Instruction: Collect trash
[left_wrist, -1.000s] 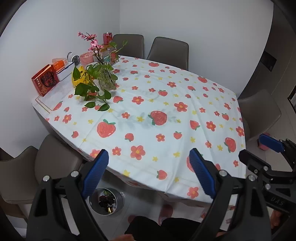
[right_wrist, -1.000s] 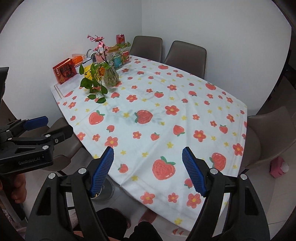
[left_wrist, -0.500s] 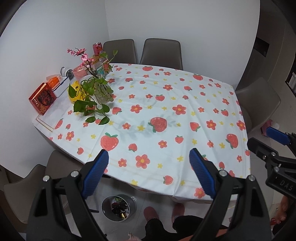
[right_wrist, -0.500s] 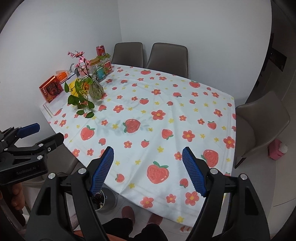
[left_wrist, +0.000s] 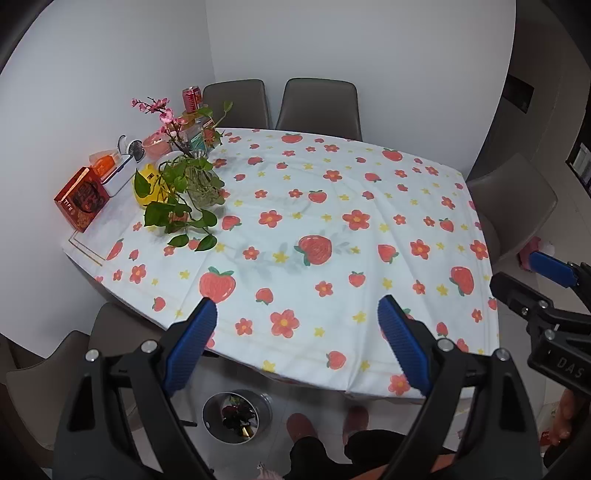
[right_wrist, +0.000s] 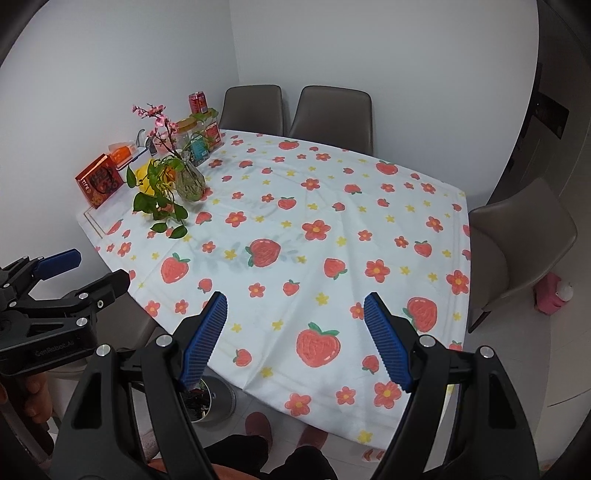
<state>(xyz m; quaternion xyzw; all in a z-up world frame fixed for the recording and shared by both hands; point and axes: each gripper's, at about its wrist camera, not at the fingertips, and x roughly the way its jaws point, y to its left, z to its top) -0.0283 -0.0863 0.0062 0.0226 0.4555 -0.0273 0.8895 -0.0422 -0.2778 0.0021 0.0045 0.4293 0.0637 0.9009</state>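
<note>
My left gripper (left_wrist: 295, 306) hangs open above the near edge of a table (left_wrist: 369, 192) covered with a strawberry-and-flower cloth; nothing is between its blue pads. My right gripper (right_wrist: 295, 301) is open too, over the same near edge, empty. Each gripper shows in the other's view: the right gripper (left_wrist: 517, 271) at the right border, the left gripper (right_wrist: 99, 266) at the left border. A round metal bin (left_wrist: 266, 406) stands on the floor under the table's near edge, with dark scraps and something shiny inside; it also shows as the bin (right_wrist: 226, 398) behind my right gripper's left finger.
At the far left corner stand a glass vase with a leafy plant (left_wrist: 201, 184), a red can (left_wrist: 192, 99), jars, a red box (left_wrist: 83, 199) and a yellow object (left_wrist: 147, 184). Grey chairs (left_wrist: 317, 103) ring the table. The person's slippered feet (left_wrist: 301, 424) are by the bin.
Both views rolled and pulled back a little, so the table sits lower and farther in frame and the bin shows more fully. Both grippers stayed open and empty.
</note>
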